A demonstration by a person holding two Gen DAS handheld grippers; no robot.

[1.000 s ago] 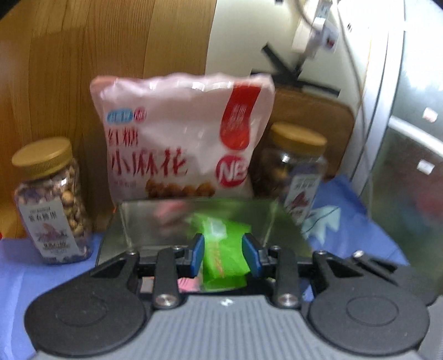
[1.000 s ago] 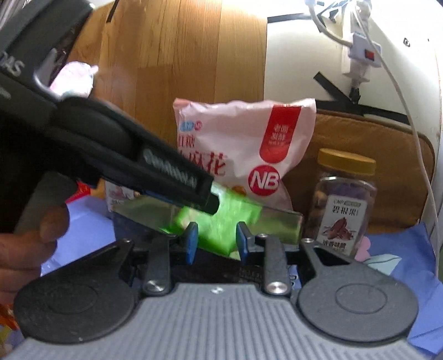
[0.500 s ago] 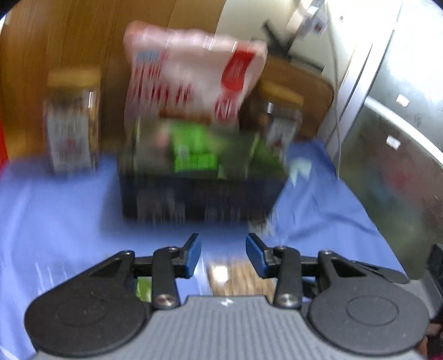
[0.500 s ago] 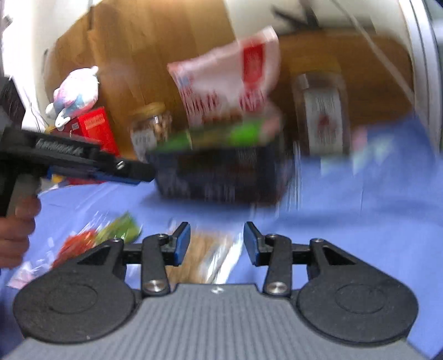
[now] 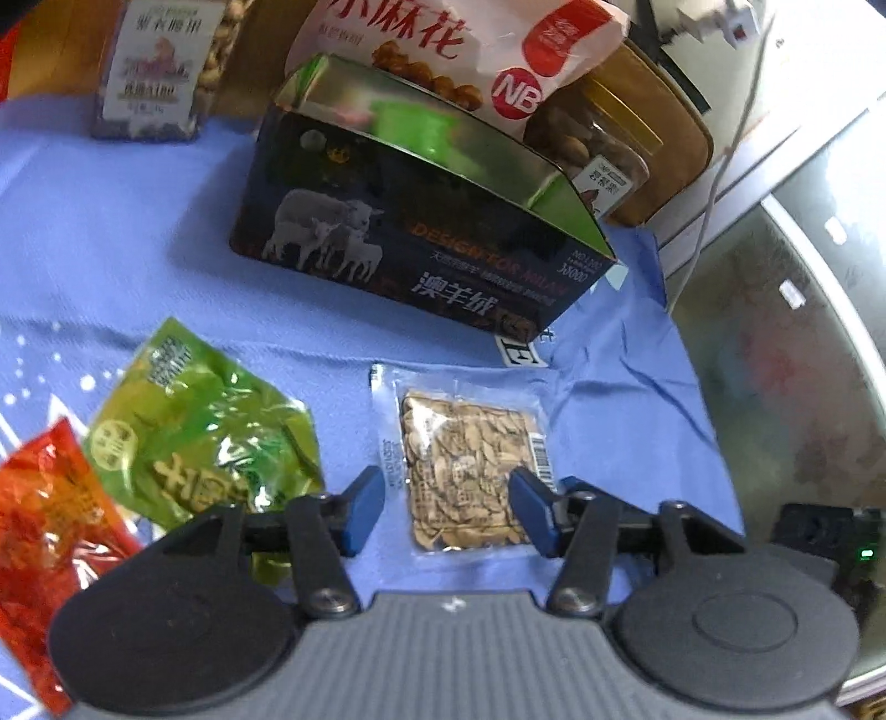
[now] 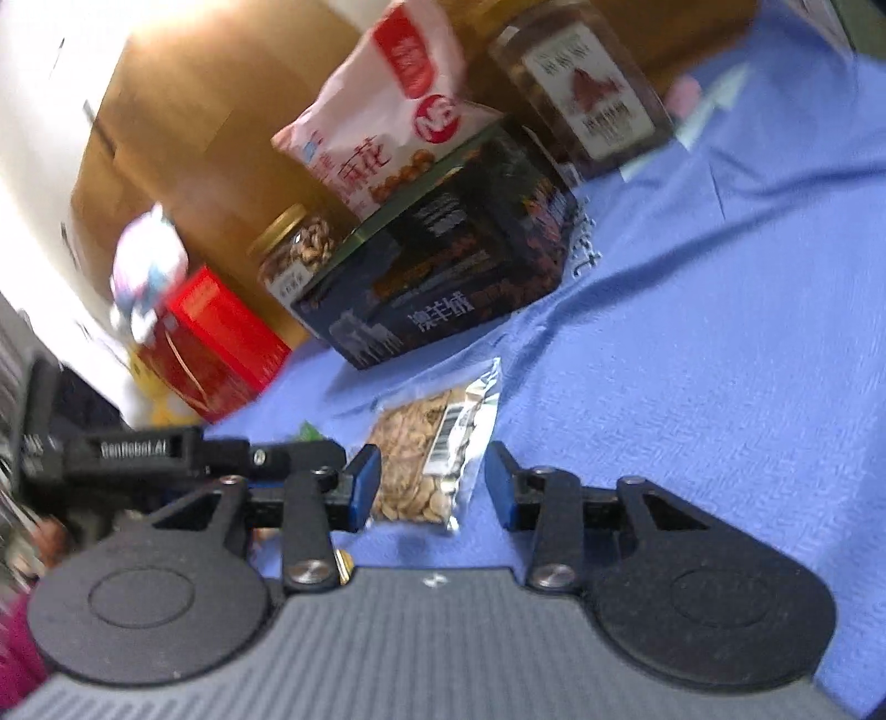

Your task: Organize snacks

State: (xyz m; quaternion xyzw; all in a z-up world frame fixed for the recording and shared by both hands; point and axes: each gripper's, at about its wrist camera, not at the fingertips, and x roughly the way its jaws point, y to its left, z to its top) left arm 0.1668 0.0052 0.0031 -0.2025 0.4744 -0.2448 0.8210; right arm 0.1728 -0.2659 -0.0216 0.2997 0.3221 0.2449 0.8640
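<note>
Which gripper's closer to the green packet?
Left. The left gripper hovers just right of the green packet; the right gripper is farther, beyond the seed packet.

At the top edge of the left wrist view the labelled jar [image 5: 158,66] and pink snack bag [image 5: 470,41] are cut off, while the right wrist view's left side, around the red box [image 6: 213,343], is smeared.

Blue cloth [image 5: 138,232] — dark box [image 5: 421,249] printed with white sheep.
</note>
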